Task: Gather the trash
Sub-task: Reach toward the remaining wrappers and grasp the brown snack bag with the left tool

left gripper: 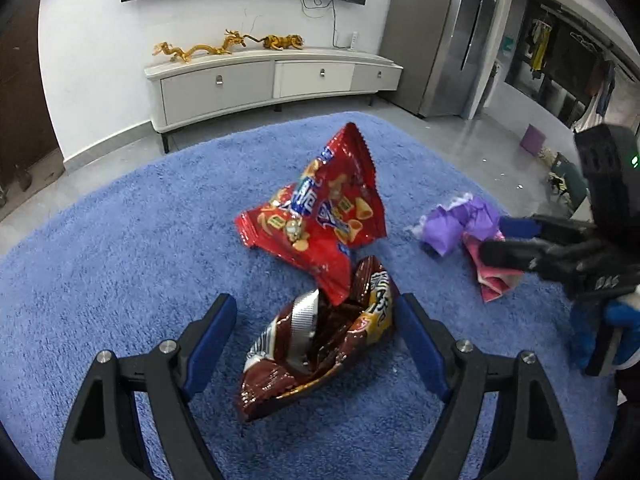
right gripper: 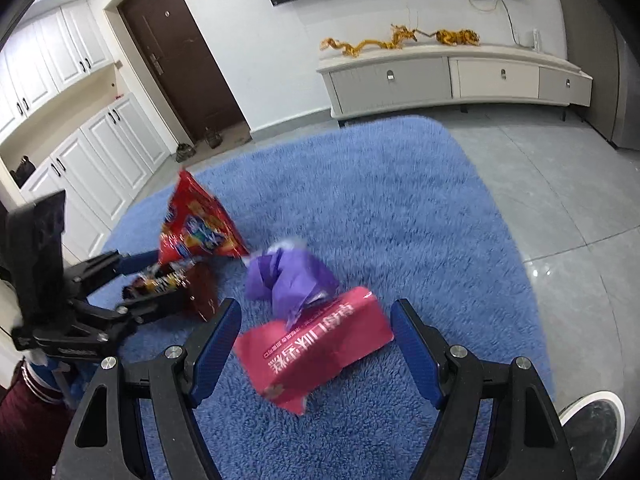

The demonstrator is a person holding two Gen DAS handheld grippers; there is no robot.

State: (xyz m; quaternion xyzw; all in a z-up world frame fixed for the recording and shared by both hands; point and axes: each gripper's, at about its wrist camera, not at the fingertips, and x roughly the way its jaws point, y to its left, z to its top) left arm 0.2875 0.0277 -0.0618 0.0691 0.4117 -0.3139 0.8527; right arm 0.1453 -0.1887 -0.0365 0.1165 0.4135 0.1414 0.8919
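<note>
Looking across both feeds, I see a blue shag rug spread over the grey tiled floor, with a white TV cabinet against the far wall and golden dragon figures along its top.

All the trash lies on the rug. The red snack bag stands crumpled with one corner pointing up, and its lower end overlaps the torn brown wrapper just in front of it. Off to the right, the pink packet lies flat with the purple crumpled paper resting on its far edge.

My left gripper has its fingers spread wide, one on each side of the brown wrapper. The right finger's tip seems to touch the wrapper's edge, though the view leaves that unclear to me.

My right gripper is likewise spread wide, its blue-padded fingers on either side of the pink packet. The right feed is slightly blurred around the packet, so I cannot read contact there.
</note>
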